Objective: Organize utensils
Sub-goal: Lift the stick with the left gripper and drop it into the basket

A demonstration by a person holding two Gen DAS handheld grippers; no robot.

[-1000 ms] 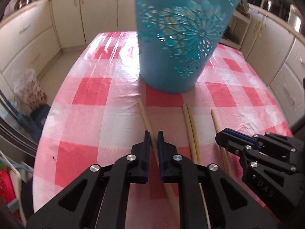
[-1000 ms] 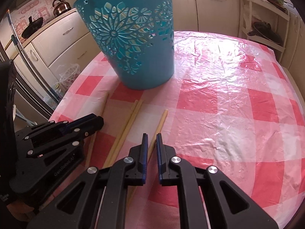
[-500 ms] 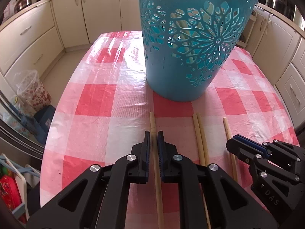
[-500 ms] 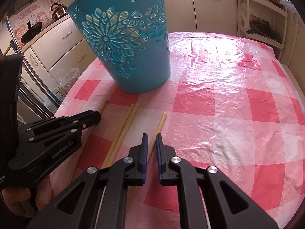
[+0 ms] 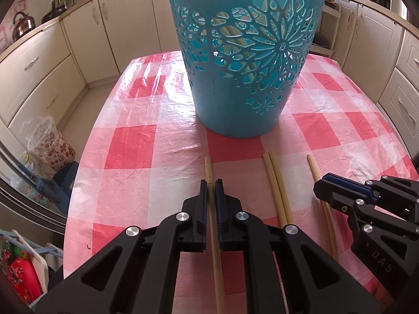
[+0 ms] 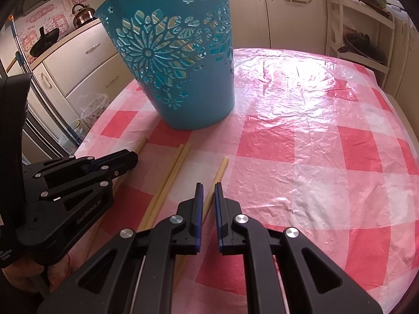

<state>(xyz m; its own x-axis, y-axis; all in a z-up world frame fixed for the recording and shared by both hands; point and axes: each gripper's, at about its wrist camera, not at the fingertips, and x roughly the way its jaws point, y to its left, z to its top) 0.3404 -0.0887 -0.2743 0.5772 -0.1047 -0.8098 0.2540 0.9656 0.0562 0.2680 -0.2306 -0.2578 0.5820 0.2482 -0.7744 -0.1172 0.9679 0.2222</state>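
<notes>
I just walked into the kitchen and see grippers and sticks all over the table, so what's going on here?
A person is tidying chopsticks with two handheld grippers. The left gripper has its fingers closed around the leftmost chopstick, which lies on the checked tablecloth. The right gripper is slightly open and empty, poised over the rightmost chopstick. A pair of chopsticks lies between them. The blue basket just beyond already holds some sticks.

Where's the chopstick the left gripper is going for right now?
In the left wrist view, the chopstick lies between the left gripper fingers, leftmost of four on the checked tablecloth, tip pointing at the blue basket.
</notes>
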